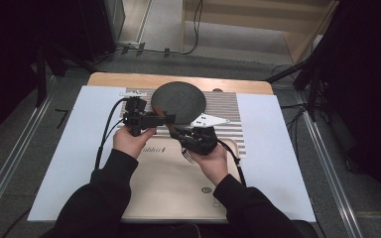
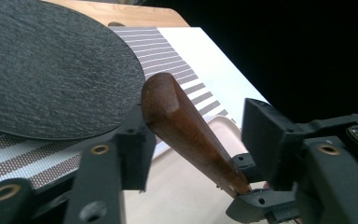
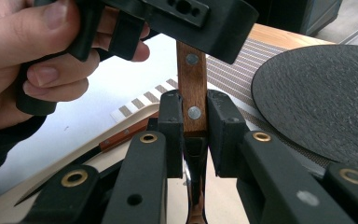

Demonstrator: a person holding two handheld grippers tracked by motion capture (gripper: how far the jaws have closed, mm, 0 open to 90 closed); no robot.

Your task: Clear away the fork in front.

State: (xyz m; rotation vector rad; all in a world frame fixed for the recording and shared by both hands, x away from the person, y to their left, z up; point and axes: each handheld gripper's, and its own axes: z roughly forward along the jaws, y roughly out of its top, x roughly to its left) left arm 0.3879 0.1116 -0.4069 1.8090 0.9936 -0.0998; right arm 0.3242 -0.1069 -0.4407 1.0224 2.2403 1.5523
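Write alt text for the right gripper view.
The right hand-held gripper clamps a fork's wooden handle; the left hand-held gripper straddles the handle's far end. A dark round plate sits on a striped mat.

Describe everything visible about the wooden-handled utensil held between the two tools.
The brown wooden-handled fork has a reddish, glossy handle with a rounded end and two metal rivets. A shiny metal neck continues below; its tines show under the right hand in the high view. It is held off the table, bridging both tools. The right tool clamps the handle near a rivet. The left tool straddles the handle's end, one jaw beside it, the other apart.
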